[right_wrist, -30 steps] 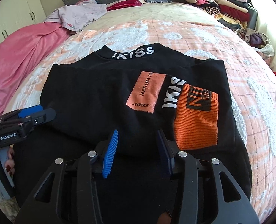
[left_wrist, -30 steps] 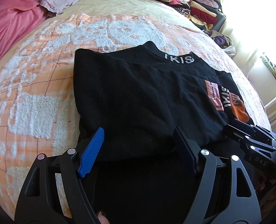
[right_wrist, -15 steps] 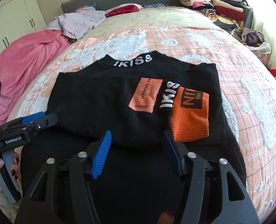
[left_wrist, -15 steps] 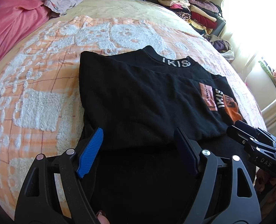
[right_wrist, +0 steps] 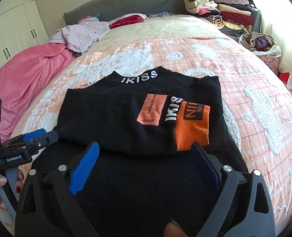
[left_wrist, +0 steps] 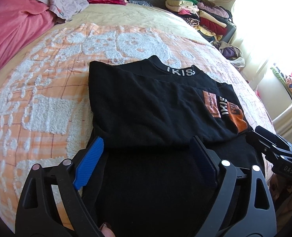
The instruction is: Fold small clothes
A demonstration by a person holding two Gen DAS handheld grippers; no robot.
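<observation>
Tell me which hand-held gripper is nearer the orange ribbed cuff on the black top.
Right. The right hand-held gripper sits just below the orange cuff; the left hand-held gripper is off at the top's opposite side.

A wide bed (right_wrist: 215, 45) with an orange-and-white fleecy blanket (right_wrist: 254, 102) fills the room. A grey padded headboard (right_wrist: 130, 0) backs it, white wardrobes (right_wrist: 13, 33) stand left, and bright daylight enters through a curtained window (left_wrist: 268, 19) at right.

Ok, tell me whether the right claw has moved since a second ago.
Yes: the right claw has pulled back toward the near edge of the black shirt, jaws opening, nothing gripped.
</observation>
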